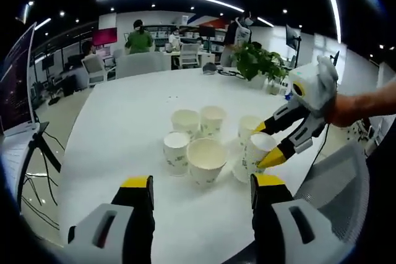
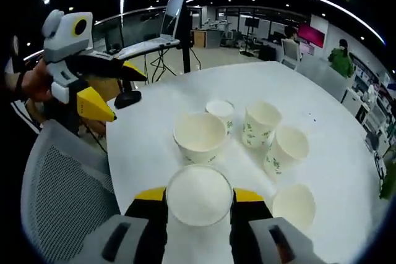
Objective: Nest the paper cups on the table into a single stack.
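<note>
Several white paper cups with green print stand clustered on the white round table [image 1: 117, 134]. My right gripper [image 2: 199, 195] is shut on the nearest paper cup [image 2: 199, 205], its yellow-tipped jaws pressing both sides. From the left gripper view, that right gripper [image 1: 266, 143] reaches in from the right around the same cup [image 1: 255, 153]. A wide cup [image 2: 199, 137] stands just beyond it, with smaller cups [image 2: 261, 123] behind and to the right. My left gripper [image 1: 202, 182] is open over bare table in front of the wide cup [image 1: 206, 160]. The left gripper [image 2: 117, 89] hovers at the table's left edge.
A grey mesh chair [image 2: 62, 196] sits at the near table edge, also visible as the chair [image 1: 337, 183]. A laptop on a stand [image 2: 154, 35] is off the table's side. A potted plant [image 1: 260, 60] stands at the far edge. People sit at desks behind.
</note>
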`<state>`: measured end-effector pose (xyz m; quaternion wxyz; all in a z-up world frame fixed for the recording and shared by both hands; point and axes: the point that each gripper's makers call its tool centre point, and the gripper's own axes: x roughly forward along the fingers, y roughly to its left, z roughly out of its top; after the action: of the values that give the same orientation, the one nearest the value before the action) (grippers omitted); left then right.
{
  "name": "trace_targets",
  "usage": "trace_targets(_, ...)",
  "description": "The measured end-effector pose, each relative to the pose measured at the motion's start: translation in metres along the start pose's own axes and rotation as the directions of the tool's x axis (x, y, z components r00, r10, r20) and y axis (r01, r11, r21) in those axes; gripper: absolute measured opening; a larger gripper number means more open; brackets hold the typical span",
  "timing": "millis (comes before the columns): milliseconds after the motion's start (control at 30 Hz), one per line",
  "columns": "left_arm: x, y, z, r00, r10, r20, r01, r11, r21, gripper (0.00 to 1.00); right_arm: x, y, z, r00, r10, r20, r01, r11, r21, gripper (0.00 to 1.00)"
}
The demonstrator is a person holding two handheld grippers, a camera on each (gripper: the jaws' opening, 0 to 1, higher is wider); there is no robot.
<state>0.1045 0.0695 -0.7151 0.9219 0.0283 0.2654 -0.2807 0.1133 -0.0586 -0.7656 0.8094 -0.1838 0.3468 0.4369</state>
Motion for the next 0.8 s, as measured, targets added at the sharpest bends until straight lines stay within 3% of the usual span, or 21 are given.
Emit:
trace_targets(400,0.013,-0.018,-0.016,0.998,-0.066,-0.024,0.065,0.998,-0.024,0.60,-0.021,-0.005,0.026,0.999,0.014,0.049,-0.013,0.999,-0.030,0.38)
trace_targets(800,0.027,-0.044,-0.019,0.988,-0.142,-0.060,0.144,0.989,0.021,0.59,-0.034,-0.001,0.051,0.995,0.060,0.084,-0.050,0.993,-0.111,0.38)
